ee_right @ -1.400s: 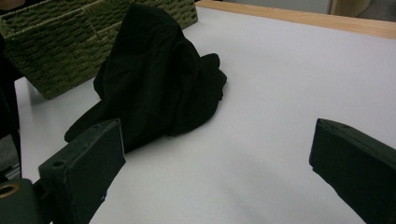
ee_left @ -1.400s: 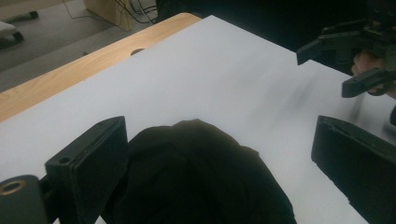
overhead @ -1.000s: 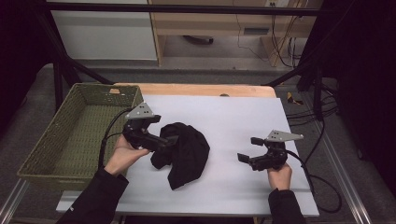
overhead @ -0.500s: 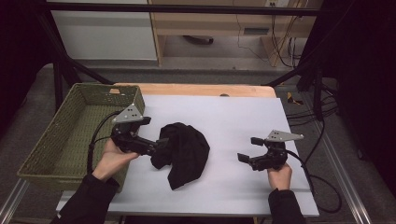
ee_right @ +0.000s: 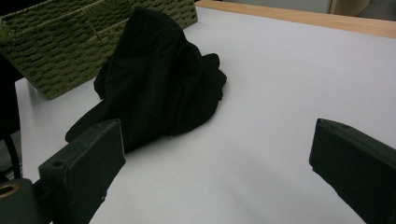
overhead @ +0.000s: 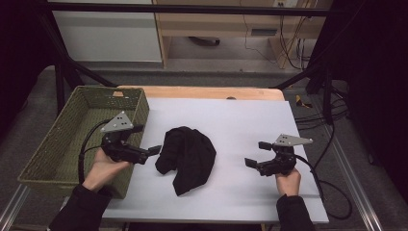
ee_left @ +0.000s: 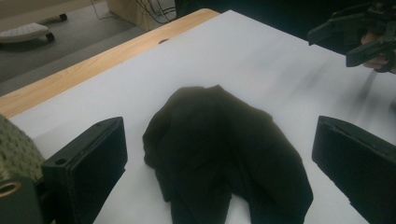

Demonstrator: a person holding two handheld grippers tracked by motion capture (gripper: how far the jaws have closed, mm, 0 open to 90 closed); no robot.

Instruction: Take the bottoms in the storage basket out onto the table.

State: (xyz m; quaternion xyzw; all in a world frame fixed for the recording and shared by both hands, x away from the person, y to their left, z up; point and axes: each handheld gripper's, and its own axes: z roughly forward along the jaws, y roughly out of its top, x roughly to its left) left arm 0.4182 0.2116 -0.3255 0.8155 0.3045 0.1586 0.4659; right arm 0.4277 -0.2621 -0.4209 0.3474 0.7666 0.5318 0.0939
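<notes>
A crumpled black cloth [overhead: 185,156] lies in a heap on the white table top [overhead: 240,120], a little left of the middle. My left gripper [overhead: 149,138] is open just left of the cloth and points at it, beside the basket wall. In the left gripper view its jaws [ee_left: 219,121] stand wide apart, with the cloth [ee_left: 224,149] on the table just ahead and nothing held. My right gripper [overhead: 256,154] is open too, well right of the cloth and aimed toward it. From the right gripper [ee_right: 217,125] the cloth [ee_right: 159,79] shows farther off.
A green woven basket [overhead: 62,139] stands at the table's left edge, close behind my left hand, and looks empty. A wooden strip [overhead: 207,92] runs along the far edge. Cables trail off the right side. My right gripper [ee_left: 359,37] appears far off in the left gripper view.
My left gripper has drawn back to the left, from the cloth's edge toward the basket, and is now apart from the cloth. The right gripper has stayed put.
</notes>
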